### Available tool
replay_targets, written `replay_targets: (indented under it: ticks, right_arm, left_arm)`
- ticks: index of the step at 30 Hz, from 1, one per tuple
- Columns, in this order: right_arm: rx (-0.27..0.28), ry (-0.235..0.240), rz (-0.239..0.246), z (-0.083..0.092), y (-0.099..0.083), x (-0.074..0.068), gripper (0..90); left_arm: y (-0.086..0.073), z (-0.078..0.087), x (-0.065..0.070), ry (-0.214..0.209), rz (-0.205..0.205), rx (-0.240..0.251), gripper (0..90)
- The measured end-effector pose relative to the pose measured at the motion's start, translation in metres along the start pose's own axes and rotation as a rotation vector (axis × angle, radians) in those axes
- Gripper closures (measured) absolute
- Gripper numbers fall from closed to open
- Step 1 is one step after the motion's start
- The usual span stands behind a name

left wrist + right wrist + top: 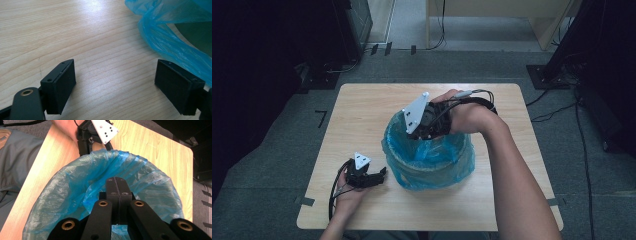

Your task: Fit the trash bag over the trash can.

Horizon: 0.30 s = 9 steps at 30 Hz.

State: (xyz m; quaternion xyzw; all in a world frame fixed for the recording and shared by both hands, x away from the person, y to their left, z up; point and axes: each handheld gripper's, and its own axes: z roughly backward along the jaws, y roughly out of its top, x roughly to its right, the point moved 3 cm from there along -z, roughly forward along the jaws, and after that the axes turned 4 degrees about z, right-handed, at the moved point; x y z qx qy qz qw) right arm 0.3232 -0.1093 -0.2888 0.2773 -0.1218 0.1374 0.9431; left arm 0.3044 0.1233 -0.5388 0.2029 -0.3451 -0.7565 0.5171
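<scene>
A bin lined with a blue plastic bag (428, 159) stands in the middle of the wooden table (362, 110). My right gripper (422, 135) points down into the bin's mouth from its far rim. In the right gripper view its jaws (116, 180) are pressed together, and a fold of the blue bag (62, 195) rises like a tent up to them, so they look shut on the film. My left gripper (382, 174) rests low on the table just left of the bin. It is open with nothing between its pads (116, 82), and the bag (170, 37) lies right of them.
The left hand and its gripper (86, 143) lie beyond the bin in the right gripper view. Bare wood surrounds the bin on all sides. Beyond the table are grey floor, cables (557, 107) at the right and dark equipment stands at the back corners.
</scene>
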Motion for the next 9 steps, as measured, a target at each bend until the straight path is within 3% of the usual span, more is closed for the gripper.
replay_targets:
  ticks: [4,7,8,9]
  right_arm:
    - [0.02,0.001,0.001,0.0056,0.0021,-0.0003,90.0]
    - [0.004,0.012,-0.004,0.0045,0.0002,-0.0021,90.0]
    - [0.004,0.009,-0.021,0.0046,-0.0002,-0.0013,85.6]
    - [0.024,0.017,-0.06,0.0055,0.0003,-0.0007,59.0]
  left_arm:
    - [0.0,0.0001,-0.0001,0.0,-0.001,-0.001,16.4]
    - [0.0,0.0,0.0,0.0,0.0,0.0,16.4]
    - [0.0,0.0,0.0,0.0,0.0,0.0,16.4]
    - [0.0,0.0,-0.0002,0.0,-0.001,-0.001,16.4]
